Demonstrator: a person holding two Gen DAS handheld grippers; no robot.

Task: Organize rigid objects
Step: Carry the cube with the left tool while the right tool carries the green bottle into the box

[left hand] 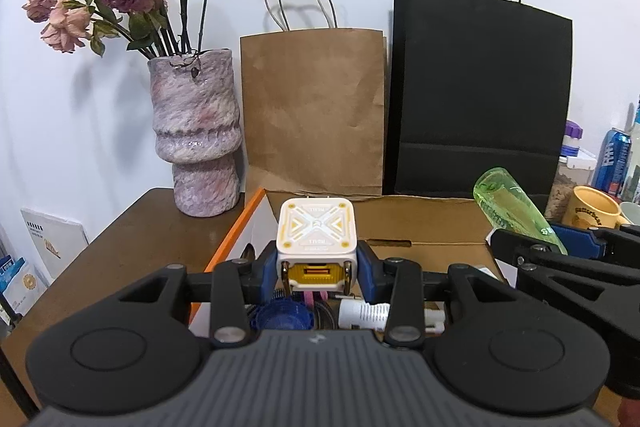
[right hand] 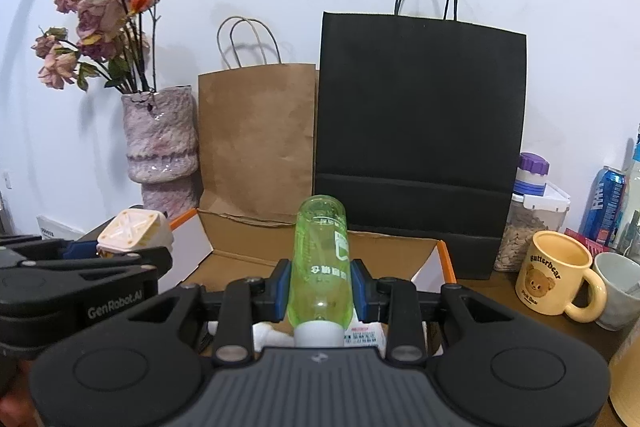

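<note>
Over the open cardboard box (right hand: 320,259), left claw (left hand: 316,265) is clamping a white-and-yellow cube gadget (left hand: 317,233), and right claw (right hand: 320,287) is gripping a green bottle (right hand: 322,259), base pointing away at 12 o'clock. Brown paper bag (right hand: 256,139) and black paper bag (right hand: 420,147) are standing right behind the box at 12. Vase (left hand: 196,135) is sitting at 10 o'clock on the counter (left hand: 132,239); yellow mug (right hand: 556,275) is crowding 3 o'clock.

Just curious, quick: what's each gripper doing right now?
Left gripper: closed on the white cube.
Right gripper: closed on the green bottle.
</note>
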